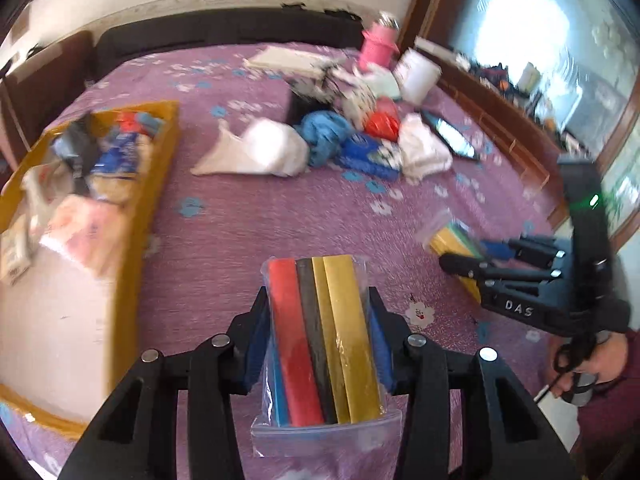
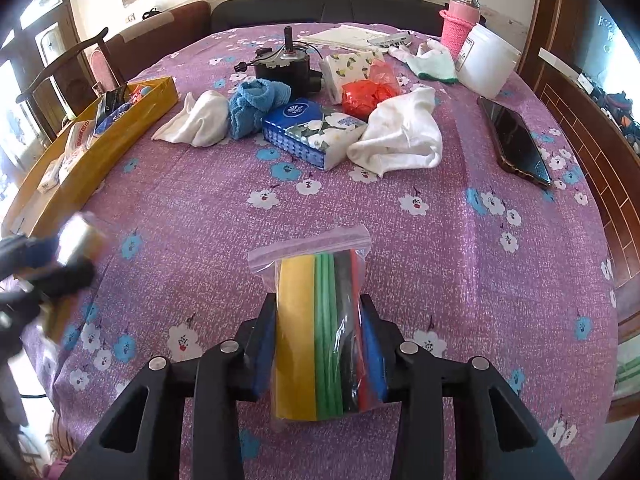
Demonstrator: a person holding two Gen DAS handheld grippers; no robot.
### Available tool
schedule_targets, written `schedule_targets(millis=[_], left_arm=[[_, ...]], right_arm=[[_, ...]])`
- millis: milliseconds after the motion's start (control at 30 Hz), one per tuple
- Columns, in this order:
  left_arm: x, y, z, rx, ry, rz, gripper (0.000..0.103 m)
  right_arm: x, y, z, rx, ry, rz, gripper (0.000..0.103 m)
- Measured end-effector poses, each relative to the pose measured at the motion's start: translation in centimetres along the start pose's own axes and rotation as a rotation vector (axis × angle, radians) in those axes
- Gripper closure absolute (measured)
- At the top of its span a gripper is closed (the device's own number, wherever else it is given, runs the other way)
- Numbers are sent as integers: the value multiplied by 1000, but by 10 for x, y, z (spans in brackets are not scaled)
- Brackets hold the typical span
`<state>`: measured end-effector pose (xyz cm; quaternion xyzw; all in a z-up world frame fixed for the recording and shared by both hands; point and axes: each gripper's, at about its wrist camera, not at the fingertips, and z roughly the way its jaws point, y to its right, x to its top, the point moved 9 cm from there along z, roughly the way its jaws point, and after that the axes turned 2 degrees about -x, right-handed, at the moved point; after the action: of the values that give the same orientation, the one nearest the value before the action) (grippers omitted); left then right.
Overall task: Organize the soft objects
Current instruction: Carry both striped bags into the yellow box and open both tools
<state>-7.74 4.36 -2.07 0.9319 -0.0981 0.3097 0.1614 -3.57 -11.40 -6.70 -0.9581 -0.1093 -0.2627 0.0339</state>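
Note:
My left gripper [image 1: 318,294] is shut on a clear zip bag [image 1: 320,340] of blue, red, black and gold strips, which stands upright between the blue pads. My right gripper [image 2: 317,300] is shut on a second zip bag [image 2: 316,336] holding yellow, green, black and red strips. In the left wrist view the right gripper [image 1: 464,254] shows at the right edge with its bag [image 1: 450,236] just above the purple flowered cloth [image 1: 280,216]. The left gripper [image 2: 44,264] is a blur at the left edge of the right wrist view.
A yellow box [image 2: 132,120] with several packets lies at the left. A white cloth [image 2: 200,120], blue towel [image 2: 256,104], tissue pack [image 2: 312,128], red bag [image 2: 364,96] and white sock [image 2: 404,132] lie mid-table. A phone [image 2: 516,140], white jar [image 2: 486,64] and pink bottle [image 2: 460,20] are at the right.

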Motion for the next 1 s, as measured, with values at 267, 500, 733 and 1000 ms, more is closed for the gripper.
schedule_targets(millis=[267,500,733,1000], left_arm=[[7,-121,-91,143,136,-184,59],[-3,-225,-99,300,101,-318,59],[-6,-272,-73,350,40,-355,58],[-3,-270,-90,292,108,-367,37]], right_arm=[[21,-25,-18,52,45,2,62],[61,-91,-32,131,87,-78,62],[90,-172,-36,217,92,-172,62],[102,-274,-21,324,32,-324,62]])
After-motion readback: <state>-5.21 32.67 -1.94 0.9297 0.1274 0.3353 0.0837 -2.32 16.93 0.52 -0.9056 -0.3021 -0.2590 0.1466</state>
